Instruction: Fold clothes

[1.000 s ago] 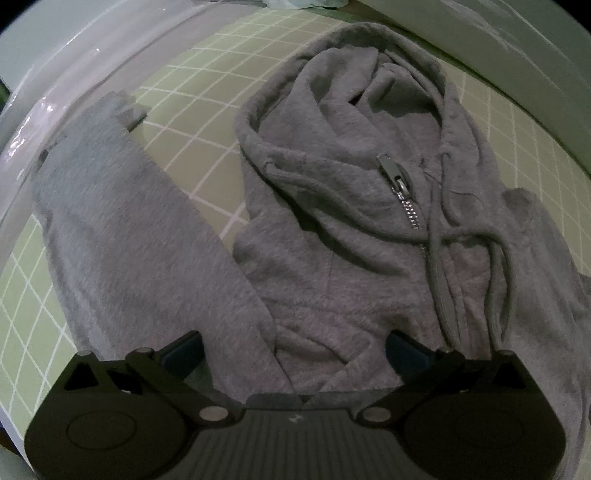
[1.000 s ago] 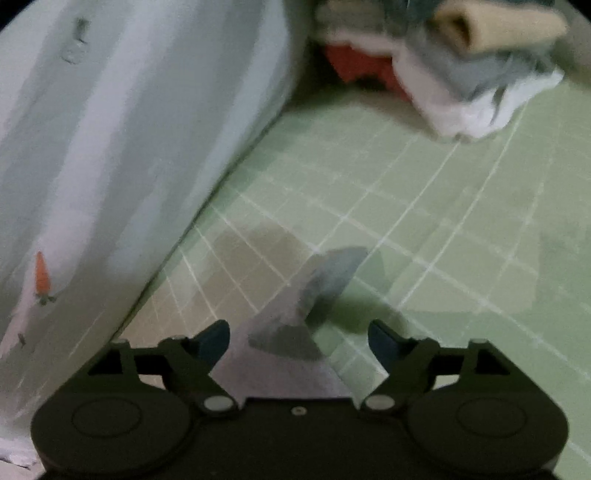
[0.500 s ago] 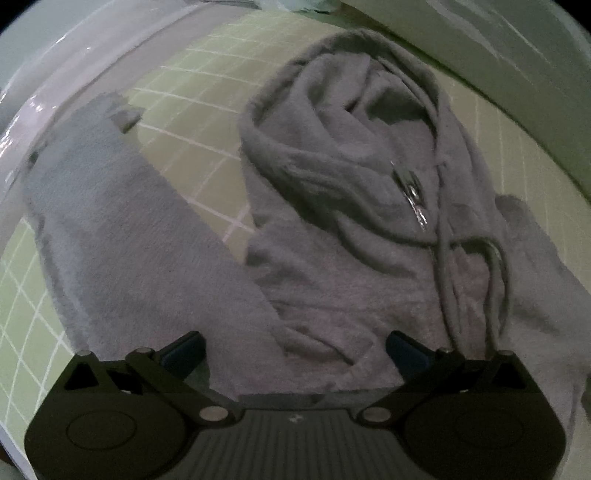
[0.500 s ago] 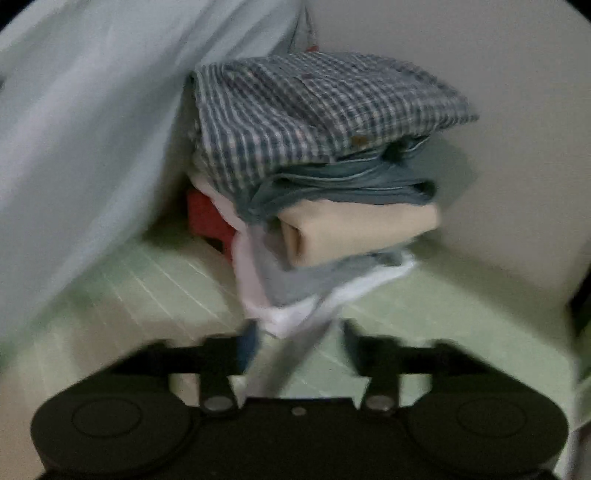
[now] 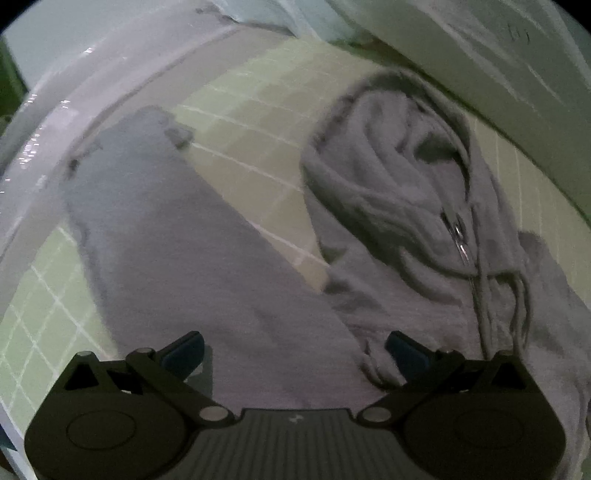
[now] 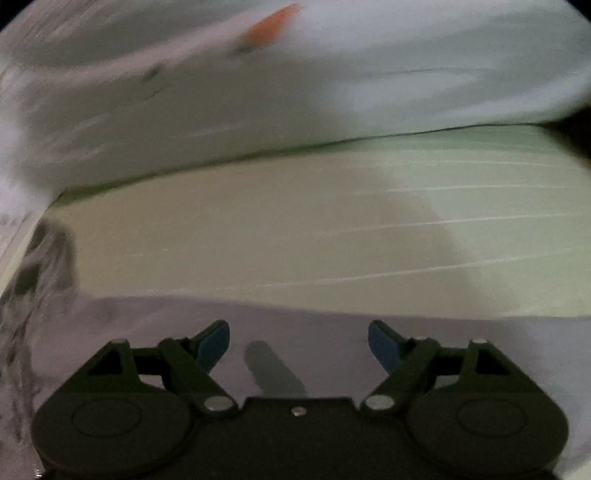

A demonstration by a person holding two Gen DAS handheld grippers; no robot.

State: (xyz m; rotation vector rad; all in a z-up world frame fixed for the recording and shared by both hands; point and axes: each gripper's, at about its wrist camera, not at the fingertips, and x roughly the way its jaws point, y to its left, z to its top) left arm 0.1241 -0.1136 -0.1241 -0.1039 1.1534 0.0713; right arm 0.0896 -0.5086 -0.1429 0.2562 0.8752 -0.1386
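A grey zip hoodie [image 5: 406, 229] lies face up on the green grid mat [image 5: 251, 122], hood towards the far right. Its sleeve [image 5: 177, 251] stretches out to the far left. My left gripper [image 5: 295, 354] is open, low over the base of that sleeve near the shoulder, holding nothing. In the right wrist view, my right gripper [image 6: 299, 347] is open and empty over a flat grey part of the hoodie [image 6: 332, 332], whose edge runs across the mat [image 6: 295, 236] just ahead of the fingertips.
A pale bedsheet or cover [image 6: 258, 92] with an orange mark [image 6: 269, 24] rises behind the mat in the right wrist view. A shiny white edge [image 5: 92, 85] borders the mat on the left in the left wrist view.
My right gripper swung from the mat corner past a stack of folded clothes, closed partly, then opened again over the grey fabric. My left gripper shifted left towards the sleeve, staying open.
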